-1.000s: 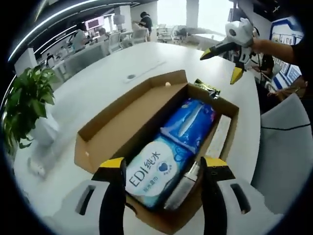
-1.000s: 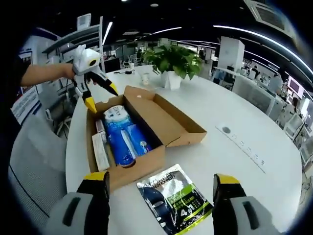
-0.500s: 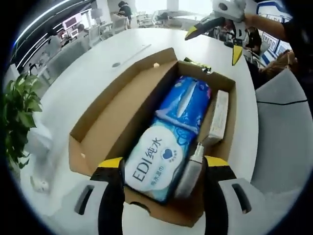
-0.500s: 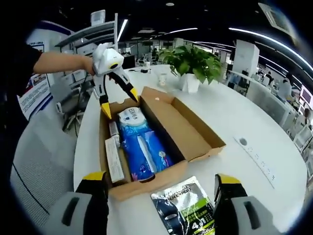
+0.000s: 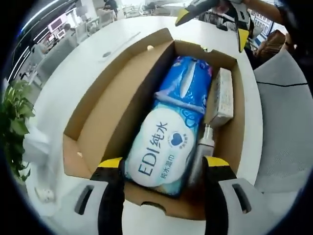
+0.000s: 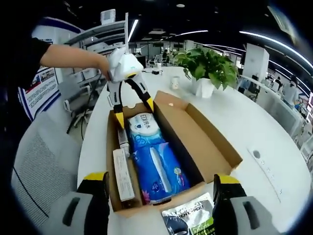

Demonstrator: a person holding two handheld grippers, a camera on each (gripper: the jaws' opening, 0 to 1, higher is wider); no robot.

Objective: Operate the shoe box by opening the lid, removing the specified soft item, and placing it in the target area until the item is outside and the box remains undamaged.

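The shoe box (image 5: 98,110) is sitting open on the white table (image 6: 274,142), with its lid lying flat to one side. A blue and white pack of wet wipes (image 5: 168,142) is lying inside it. A thin white box (image 5: 221,98) and a small bottle (image 5: 200,154) are lying right beside the pack.

The left gripper (image 6: 132,111) is hanging over one end of the box with its jaws spread wide, one on each side of the pack. The right gripper (image 5: 215,22) is waiting above the other end, also wide open and holding nothing. A dark packet (image 6: 188,221) is lying on the table just beside the box.
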